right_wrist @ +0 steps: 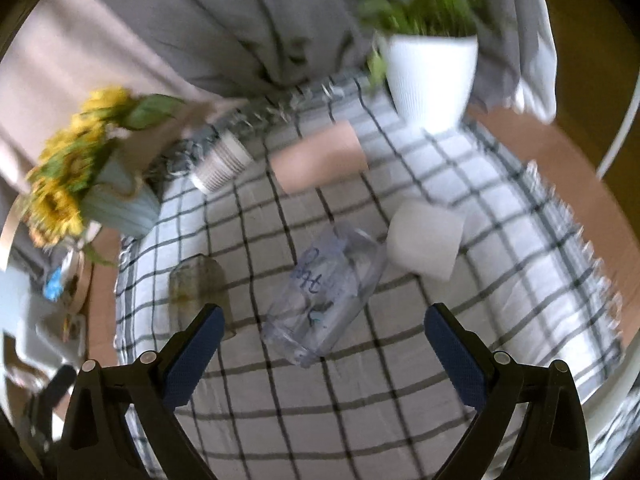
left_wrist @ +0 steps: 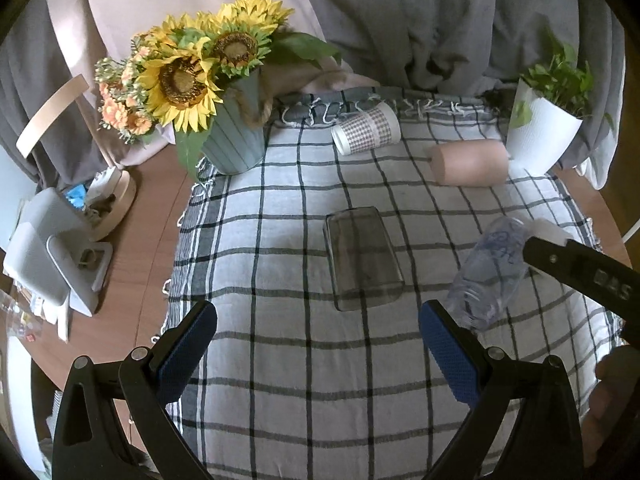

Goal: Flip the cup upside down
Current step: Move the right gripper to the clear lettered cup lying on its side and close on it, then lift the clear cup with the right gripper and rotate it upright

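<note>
Five cups lay on their sides on the checked cloth (left_wrist: pixel 280 360) covering the round worktop (left_wrist: pixel 132 300): a smoky clear cup (left_wrist: pixel 362 258), a clear cup with blue lettering (right_wrist: pixel 324 300), a white cup (right_wrist: pixel 426 236), a pink cup (left_wrist: pixel 470 162) and a gingham paper cup (left_wrist: pixel 366 128). Which cup the task intended could not be told; none stood inverted.

Left tool (left_wrist: pixel 318 340): fingers spread wide, holding nothing, with the smoky cup ahead, just beyond the gap between its fingers. Right tool (right_wrist: pixel 324 344): likewise spread and empty, with the lettered cup lying between and just beyond its fingertips, touching neither pad.

Judged step: approach, before any grasp. The right tool appeared best placed. The next move would call for advancing until the pads straddled the lettered cup's wall, closing gently on the thin plastic, lifting, rotating the mouth downward and setting the rim flat on the cloth.

Differences between views: the left wrist view was sharp and showed the right tool's black arm (left_wrist: pixel 580 272) over the lettered cup, plus grey devices (left_wrist: pixel 48 260) at the worktop edge. The right wrist view was blurred, yet alone showed the white cup whole, touching the lettered cup's far end. Both showed the sunflower vase (left_wrist: pixel 236 140) and white plant pot (right_wrist: pixel 432 76) at the back.
</note>
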Demonstrator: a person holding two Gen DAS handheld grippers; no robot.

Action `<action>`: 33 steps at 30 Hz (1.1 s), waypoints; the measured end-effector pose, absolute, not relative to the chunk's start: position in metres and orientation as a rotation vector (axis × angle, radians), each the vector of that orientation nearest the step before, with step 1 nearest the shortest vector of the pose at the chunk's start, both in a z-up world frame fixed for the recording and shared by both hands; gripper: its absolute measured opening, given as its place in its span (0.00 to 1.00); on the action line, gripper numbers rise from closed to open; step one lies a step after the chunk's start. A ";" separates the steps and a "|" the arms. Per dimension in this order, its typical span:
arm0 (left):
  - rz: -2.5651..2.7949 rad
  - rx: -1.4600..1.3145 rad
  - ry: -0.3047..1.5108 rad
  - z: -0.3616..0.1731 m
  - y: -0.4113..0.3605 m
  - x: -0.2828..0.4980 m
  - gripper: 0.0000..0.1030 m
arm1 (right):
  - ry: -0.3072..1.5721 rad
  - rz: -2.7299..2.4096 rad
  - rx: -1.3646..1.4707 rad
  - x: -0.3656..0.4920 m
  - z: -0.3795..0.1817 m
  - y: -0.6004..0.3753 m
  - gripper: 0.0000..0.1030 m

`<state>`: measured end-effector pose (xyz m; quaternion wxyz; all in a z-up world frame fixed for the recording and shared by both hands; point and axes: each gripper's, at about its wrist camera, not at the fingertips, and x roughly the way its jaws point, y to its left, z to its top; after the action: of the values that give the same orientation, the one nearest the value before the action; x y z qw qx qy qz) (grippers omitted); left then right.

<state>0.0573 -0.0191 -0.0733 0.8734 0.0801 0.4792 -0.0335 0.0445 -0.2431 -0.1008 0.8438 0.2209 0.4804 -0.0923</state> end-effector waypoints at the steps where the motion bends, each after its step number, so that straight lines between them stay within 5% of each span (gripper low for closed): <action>1: -0.073 0.169 1.008 -0.076 -0.019 0.061 1.00 | 1.026 -0.202 0.483 0.048 -0.107 -0.244 0.97; 16: -0.071 0.211 1.094 -0.112 -0.020 0.090 1.00 | 1.159 -0.312 0.588 0.097 -0.176 -0.242 0.90; 33: -0.028 0.212 1.131 -0.128 -0.011 0.087 1.00 | 1.166 -0.285 0.539 0.107 -0.191 -0.234 0.78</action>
<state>0.0871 -0.0109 -0.1280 0.8388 0.1004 0.5350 -0.0130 0.1068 -0.2345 -0.1905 0.7913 0.2506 0.5417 -0.1324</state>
